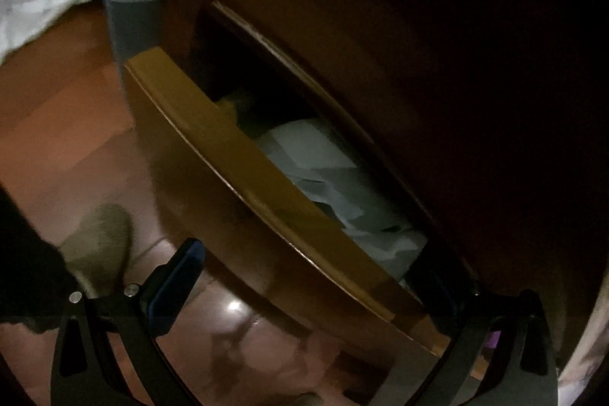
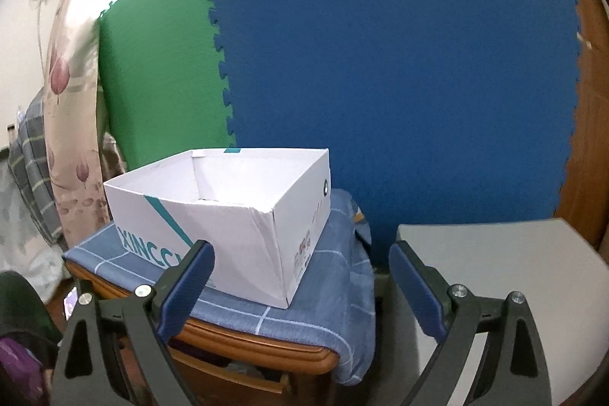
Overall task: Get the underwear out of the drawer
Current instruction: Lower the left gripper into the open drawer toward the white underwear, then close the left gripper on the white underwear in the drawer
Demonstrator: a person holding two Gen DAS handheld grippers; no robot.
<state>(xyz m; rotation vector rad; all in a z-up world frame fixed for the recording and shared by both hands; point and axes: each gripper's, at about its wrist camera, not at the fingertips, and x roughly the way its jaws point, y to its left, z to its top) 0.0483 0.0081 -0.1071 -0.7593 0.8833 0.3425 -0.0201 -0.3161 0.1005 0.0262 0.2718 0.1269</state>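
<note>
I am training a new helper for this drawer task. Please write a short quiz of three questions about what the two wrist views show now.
1. True or false: the drawer is partly open.
2. What stands on the blue checked cloth in the right wrist view? A) a white box B) a lamp C) a bottle
3. Fill in: the right gripper is ____ and holds nothing.

Key
1. True. Pale fabric shows in the gap behind the drawer front.
2. A. The white box has no lid, and what shows of its inside looks empty.
3. Open. The left gripper is also open, its jaws on either side of the drawer front.
</note>
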